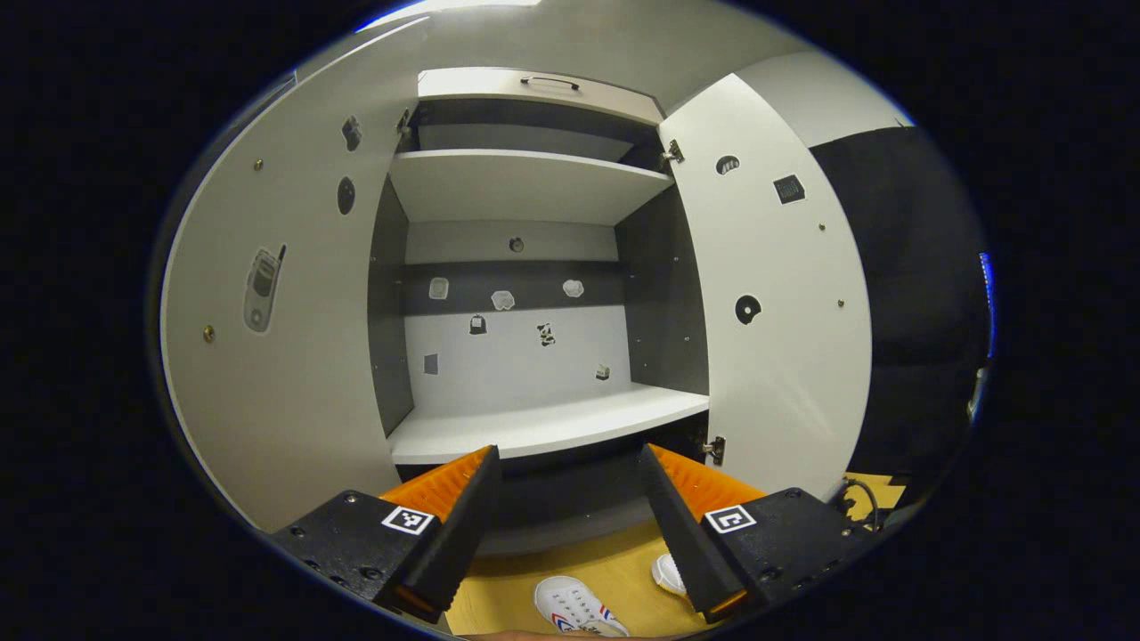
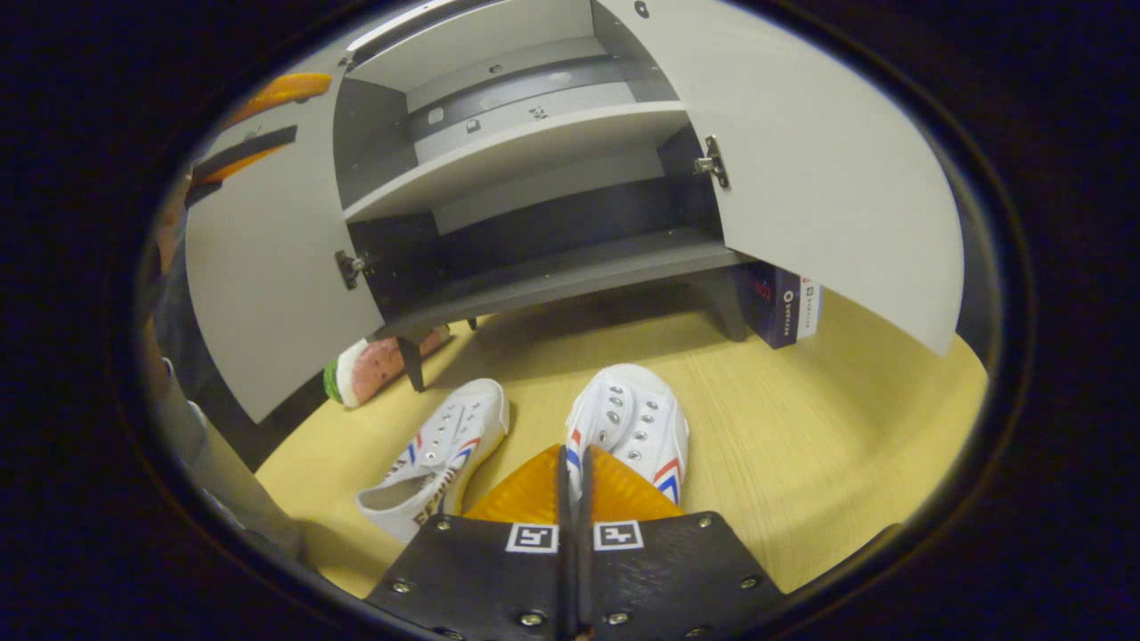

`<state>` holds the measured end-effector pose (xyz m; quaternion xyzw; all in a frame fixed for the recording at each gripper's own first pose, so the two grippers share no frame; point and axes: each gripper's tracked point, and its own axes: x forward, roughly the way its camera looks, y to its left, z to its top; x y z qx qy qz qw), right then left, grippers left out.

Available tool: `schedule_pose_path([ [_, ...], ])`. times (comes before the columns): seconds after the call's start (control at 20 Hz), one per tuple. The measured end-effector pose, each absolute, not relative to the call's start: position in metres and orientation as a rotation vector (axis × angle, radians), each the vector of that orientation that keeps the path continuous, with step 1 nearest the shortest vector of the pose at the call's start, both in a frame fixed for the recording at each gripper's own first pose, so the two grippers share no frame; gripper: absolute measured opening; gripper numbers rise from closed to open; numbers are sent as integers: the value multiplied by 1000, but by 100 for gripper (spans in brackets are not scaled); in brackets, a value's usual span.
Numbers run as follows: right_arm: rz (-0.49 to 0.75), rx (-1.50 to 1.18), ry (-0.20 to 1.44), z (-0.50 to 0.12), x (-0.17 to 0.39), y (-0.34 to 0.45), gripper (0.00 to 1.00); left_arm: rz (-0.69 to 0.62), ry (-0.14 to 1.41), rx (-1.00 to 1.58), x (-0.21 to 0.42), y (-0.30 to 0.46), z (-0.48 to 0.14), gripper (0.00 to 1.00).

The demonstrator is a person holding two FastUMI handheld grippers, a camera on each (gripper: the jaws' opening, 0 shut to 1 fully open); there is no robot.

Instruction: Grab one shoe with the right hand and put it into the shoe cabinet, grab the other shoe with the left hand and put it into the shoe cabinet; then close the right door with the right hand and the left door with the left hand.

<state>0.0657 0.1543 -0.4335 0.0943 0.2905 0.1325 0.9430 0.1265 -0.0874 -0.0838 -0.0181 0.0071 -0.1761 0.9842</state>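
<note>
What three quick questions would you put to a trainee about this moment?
1. True or false: the left door and the right door of the shoe cabinet both stand open.
2. Pick one. The left gripper is: A) open, holding nothing; B) shut on a shoe; C) pushing a door closed.
3. Fill in: the right gripper is shut on the rim of one white shoe; the other shoe lies beside it on the wooden ___.

Key: 1 true. 2 A. 3 floor.
</note>
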Motion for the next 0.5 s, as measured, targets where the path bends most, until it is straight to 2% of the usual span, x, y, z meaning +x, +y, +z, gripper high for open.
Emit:
schedule_pose_path([
  [0.5, 271, 127, 327, -250, 92, 147, 0, -361, 44, -68, 139, -75, -89, 92],
])
